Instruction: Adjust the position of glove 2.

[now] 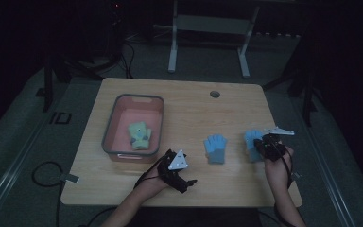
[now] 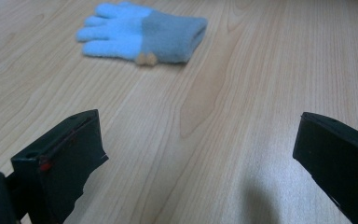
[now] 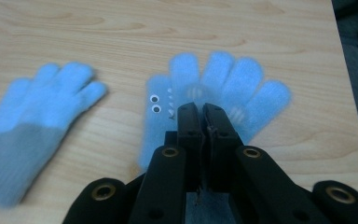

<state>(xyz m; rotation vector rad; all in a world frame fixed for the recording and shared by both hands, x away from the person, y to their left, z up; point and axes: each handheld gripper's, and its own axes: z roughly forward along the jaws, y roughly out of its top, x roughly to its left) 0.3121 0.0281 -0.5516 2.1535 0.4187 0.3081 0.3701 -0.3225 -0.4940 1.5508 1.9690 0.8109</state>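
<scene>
glove (image 3: pixel 223 93) pinched between right tool (image 3: pixel 201 114) jaws

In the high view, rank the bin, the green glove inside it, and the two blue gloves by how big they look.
1. Bin, clearly largest.
2. Middle blue glove and right blue glove: unsure, since the right gripper covers part of the right one.
3. Green glove looks about the same as the blue ones, so not ranked below them.
</scene>
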